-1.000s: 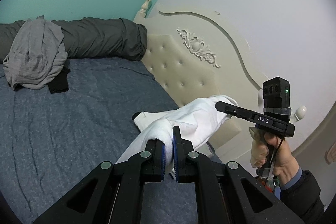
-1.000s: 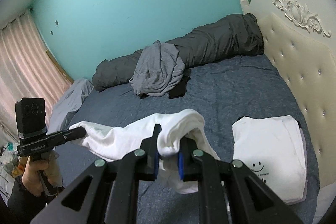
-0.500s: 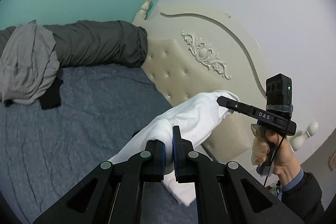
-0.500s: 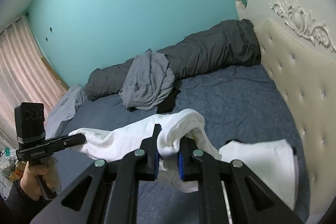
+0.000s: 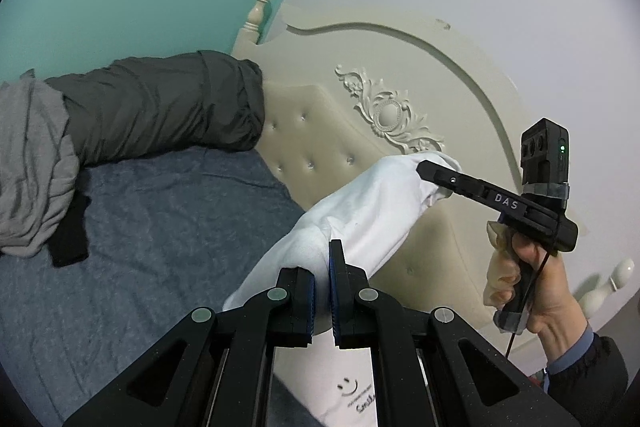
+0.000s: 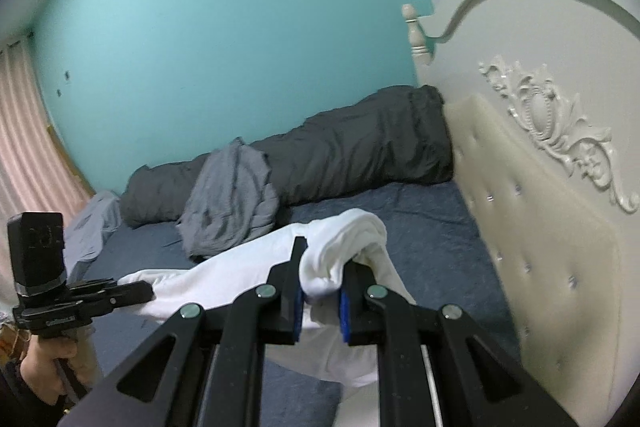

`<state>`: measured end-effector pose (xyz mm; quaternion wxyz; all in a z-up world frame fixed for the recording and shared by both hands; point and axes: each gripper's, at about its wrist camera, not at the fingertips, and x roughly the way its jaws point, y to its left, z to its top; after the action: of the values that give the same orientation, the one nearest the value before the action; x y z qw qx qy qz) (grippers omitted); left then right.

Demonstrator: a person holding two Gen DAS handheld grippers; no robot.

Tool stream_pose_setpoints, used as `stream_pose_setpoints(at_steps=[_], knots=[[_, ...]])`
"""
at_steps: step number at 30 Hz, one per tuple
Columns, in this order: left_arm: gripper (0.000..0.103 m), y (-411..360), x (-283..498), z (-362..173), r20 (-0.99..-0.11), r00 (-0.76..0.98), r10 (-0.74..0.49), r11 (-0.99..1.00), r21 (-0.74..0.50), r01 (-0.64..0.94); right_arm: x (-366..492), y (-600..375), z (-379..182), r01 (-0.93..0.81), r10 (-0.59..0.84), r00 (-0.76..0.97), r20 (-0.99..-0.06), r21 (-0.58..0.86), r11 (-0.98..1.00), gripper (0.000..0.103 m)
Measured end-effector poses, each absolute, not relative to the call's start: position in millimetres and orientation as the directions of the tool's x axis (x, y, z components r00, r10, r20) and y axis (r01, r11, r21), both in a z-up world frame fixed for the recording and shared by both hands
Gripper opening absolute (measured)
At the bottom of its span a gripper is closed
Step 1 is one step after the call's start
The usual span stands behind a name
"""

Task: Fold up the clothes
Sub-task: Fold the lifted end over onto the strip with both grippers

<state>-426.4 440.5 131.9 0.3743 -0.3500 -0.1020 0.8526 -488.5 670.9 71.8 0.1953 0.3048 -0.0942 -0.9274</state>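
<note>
I hold the white cotton garment [image 5: 372, 211] aloft at centre frame above the blue-grey bed [image 5: 140, 247]; my left gripper [image 5: 322, 291] clamps one bunched end, my right gripper [image 6: 320, 291] the other; a folded white smiley-print shirt [image 5: 352, 387] lies at the lower edge.

Soft, even indoor light; strong fisheye bending with dark corners; the right wrist view is slightly motion-blurred.

Each camera looks along its own gripper, close over the bed [image 5: 140, 267]. Both views share the headboard [image 5: 320, 131] [image 6: 540, 227] and the white shirt [image 5: 372, 211] [image 6: 240, 267].
</note>
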Motion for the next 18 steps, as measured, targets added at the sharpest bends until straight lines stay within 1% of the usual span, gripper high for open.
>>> stream_pose_setpoints(at_steps=[7,12,18], knots=[[0.006,486.9,-434.3,106.8,-0.550,-0.442,0.708,-0.693,-0.426,-0.581,-514.9,703.5,48.8,0.228,-0.339,-0.779,-0.527,0.266,-0.937,0.012],[0.006,507.1,-422.3,80.1,-0.573,-0.384,0.724,-0.669,-0.447,-0.593,-515.9,726.6,21.6,0.209,-0.324,-0.757,-0.568,0.260,-0.943,0.012],[0.006,525.1,-384.3,69.2,-0.601,-0.322,0.732,-0.642,-0.447,-0.623,-490.8,761.9,-10.9,0.196,-0.335,-0.712,-0.617,0.284,-0.939,0.012]])
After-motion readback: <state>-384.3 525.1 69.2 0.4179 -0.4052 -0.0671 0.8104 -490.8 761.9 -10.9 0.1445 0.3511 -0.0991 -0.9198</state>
